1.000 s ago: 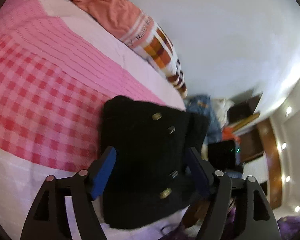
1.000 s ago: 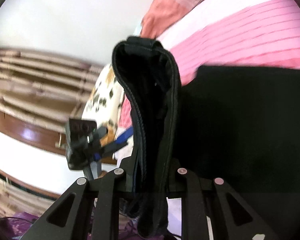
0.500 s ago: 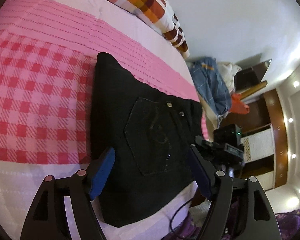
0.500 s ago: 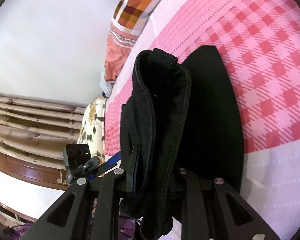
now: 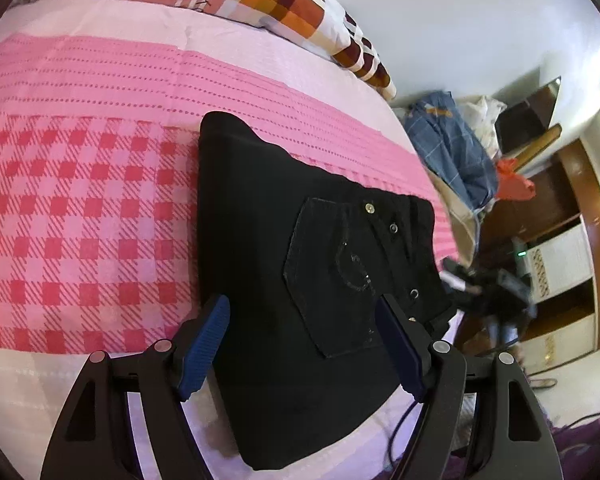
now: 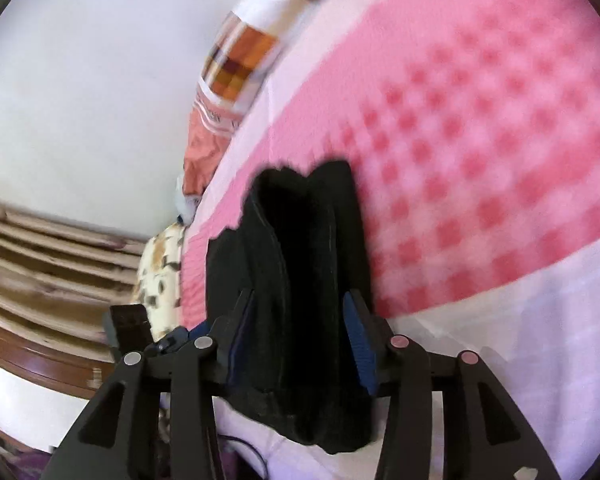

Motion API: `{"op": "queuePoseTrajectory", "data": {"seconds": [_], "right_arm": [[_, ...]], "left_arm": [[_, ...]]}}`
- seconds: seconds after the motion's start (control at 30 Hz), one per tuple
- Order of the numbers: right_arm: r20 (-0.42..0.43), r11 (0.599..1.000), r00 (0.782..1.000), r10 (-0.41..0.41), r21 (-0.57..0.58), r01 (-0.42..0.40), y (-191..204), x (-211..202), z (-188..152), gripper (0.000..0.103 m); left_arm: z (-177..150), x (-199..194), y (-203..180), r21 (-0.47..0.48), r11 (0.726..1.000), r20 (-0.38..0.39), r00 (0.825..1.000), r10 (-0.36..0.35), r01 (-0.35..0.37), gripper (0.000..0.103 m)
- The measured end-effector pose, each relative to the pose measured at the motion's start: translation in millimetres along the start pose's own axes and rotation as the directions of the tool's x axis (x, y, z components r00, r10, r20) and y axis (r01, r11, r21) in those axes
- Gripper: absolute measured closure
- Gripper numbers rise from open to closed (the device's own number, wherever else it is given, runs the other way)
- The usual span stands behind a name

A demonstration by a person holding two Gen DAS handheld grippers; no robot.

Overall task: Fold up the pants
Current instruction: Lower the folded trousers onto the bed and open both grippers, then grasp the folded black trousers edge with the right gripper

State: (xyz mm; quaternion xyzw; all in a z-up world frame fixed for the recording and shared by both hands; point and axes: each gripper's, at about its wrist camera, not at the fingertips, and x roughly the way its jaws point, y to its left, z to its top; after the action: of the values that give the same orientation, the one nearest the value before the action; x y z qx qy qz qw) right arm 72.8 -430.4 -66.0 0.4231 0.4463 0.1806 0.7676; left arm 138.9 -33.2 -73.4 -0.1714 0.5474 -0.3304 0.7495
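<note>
Since a second ago the black pants (image 5: 276, 264) have come down to lie folded on the pink checked bedspread (image 5: 80, 216), back pocket up. Left gripper (image 5: 304, 344) hangs wide and empty over their near edge; right gripper (image 6: 300, 332) is opening, the waistband bunched between its pads. Beyond lie a patchwork pillow (image 5: 300, 12) and heaped clothes (image 5: 452, 152).

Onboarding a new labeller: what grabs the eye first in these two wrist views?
The black pants, folded into a dark block with a back pocket and studs facing up, lie on the pink checked bedspread near the bed's edge. The right gripper has its jaws opening with a thick fold of the pants between them, while the left gripper hovers wide open over the pants. An orange-checked pillow sits at the far side.
</note>
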Motion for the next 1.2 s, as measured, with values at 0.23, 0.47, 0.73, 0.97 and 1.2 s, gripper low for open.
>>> {"op": "queuePoseTrajectory", "data": {"seconds": [0.23,0.47,0.73,0.97,1.2], "right_arm": [[-0.052,0.990,0.999,-0.002,-0.144,-0.005,29,5,-13,0.060],[-0.093,0.977,0.992,-0.082,-0.205,0.062,37,16,-32,0.091],[-0.087,0.973,0.989,-0.120,-0.206,0.100,34,2,-43,0.093],[-0.116,0.992,0.992,-0.058,-0.123,0.044,12,6,-40,0.094],[-0.113,0.996,0.993,-0.036,-0.088,0.026,11,1,-38,0.090]], "left_arm": [[1,5,-6,0.012,1.000,-0.011,1.000,0.019,-0.019,0.027],[0,5,-2,-0.007,1.000,-0.023,0.999,0.027,-0.027,0.027],[-3,9,-8,0.007,0.999,-0.043,0.998,0.041,-0.041,0.024],[-4,12,-10,0.024,0.998,-0.046,0.997,0.063,-0.062,0.024],[0,8,-5,0.007,0.997,-0.006,0.997,0.083,-0.083,0.024]]}}
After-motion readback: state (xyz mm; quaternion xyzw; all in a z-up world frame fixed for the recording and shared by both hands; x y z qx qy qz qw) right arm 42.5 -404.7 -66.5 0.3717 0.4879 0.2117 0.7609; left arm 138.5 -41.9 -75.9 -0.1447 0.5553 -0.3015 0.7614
